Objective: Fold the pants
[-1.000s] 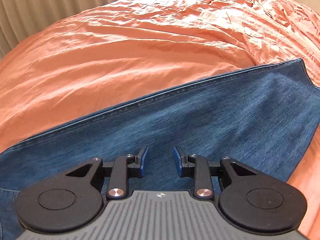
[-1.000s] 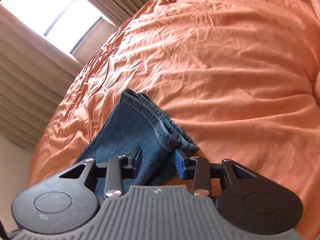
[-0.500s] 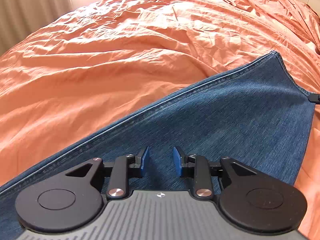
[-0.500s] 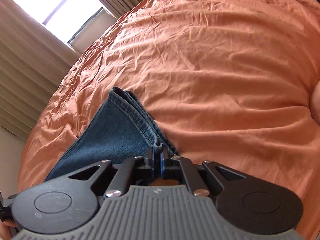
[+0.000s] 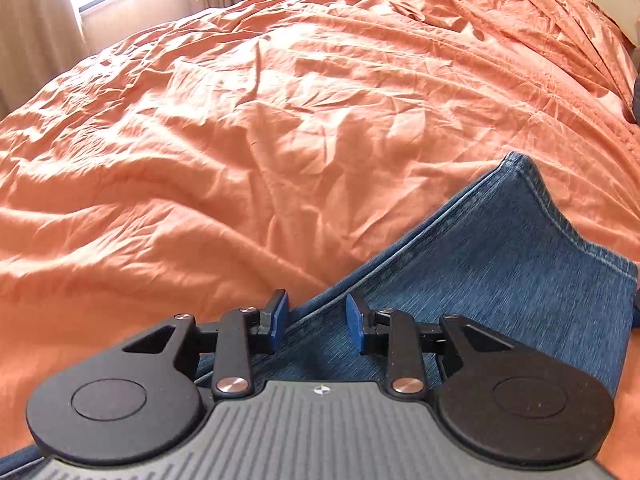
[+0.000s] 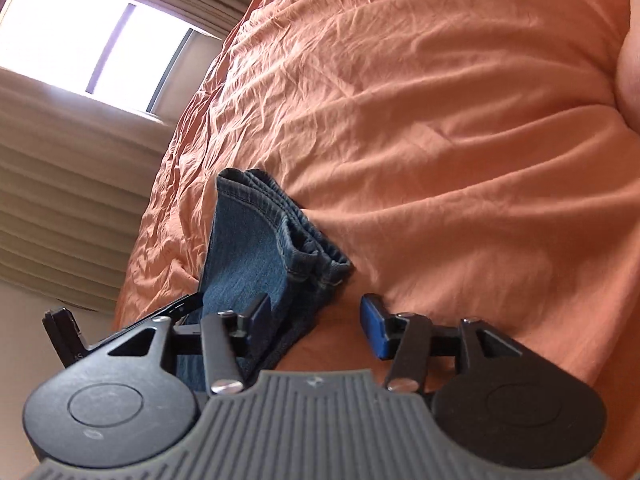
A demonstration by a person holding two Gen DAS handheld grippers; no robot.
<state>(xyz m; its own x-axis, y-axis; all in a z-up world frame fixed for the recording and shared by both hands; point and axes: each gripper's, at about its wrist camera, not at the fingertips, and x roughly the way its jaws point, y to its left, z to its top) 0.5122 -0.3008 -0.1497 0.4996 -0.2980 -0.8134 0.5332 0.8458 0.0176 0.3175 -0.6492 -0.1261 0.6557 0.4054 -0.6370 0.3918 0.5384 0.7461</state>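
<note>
Lying on a bed covered by a wrinkled orange sheet (image 5: pixel 256 128), the pants (image 5: pixel 500 264) are blue denim jeans with a fine vertical weave and lighter topstitching along seams and hem. In the left wrist view, a flat panel of denim spreads from the lower centre toward the right, its long seamed edge running diagonally up to a raised corner, where a stitched hem turns down the right side. The fabric there lies smooth and nearly free of wrinkles.

In the right wrist view, the pants (image 6: pixel 248 256) appear as stacked layers: several hemmed edges sit one over another, forming a bunched, ribbed end that rests on the sheet (image 6: pixel 460 140).

The left gripper (image 5: pixel 316 318) is parted to a moderate gap with nothing between its blue pads. The diagonal seam edge passes through the gap beneath them; whether the pads touch the cloth cannot be told.

The right gripper (image 6: pixel 320 326) is spread wide and holds nothing. Its left pad lies against or just over the denim; its right pad is over bare sheet.

A bright window (image 6: pixel 92 40) and beige curtains (image 6: pixel 68 200) stand beyond the bed.
</note>
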